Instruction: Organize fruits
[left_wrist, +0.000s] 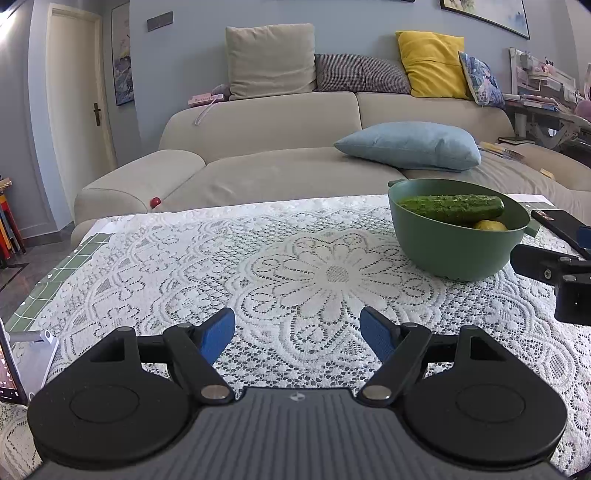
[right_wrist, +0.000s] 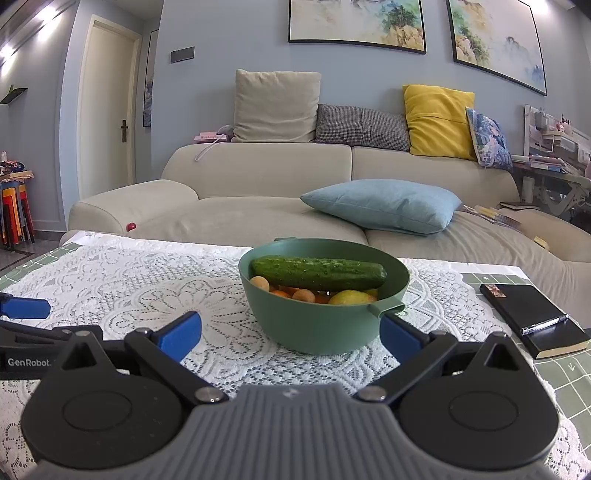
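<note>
Holding both grippers low over the lace-covered counter (left_wrist: 155, 258), you have nothing in either one. Your left gripper (left_wrist: 297, 326) has its blue fingers (left_wrist: 218, 334) spread apart above the cloth, and your right gripper (right_wrist: 290, 332) is likewise spread wide, its fingers flanking the near side of the green bowl (right_wrist: 321, 325) without visibly touching it. That bowl stands on the cloth, ahead and to the right in the left view. A long cucumber (right_wrist: 317, 272) lies across its top, and beneath it sit a lemon (right_wrist: 351, 297) and several small orange fruits (right_wrist: 260, 283). No loose fruit shows on the cloth, so the gathering looks finished or close to it. A black notebook (right_wrist: 532, 314) with a pen (right_wrist: 545, 324) on it lies to the right of the bowl. Your next move probably calls for checking the counter for any stray piece, or for lifting the bowl by its small side handle (right_wrist: 388, 307), which juts toward your right-hand finger.
</note>
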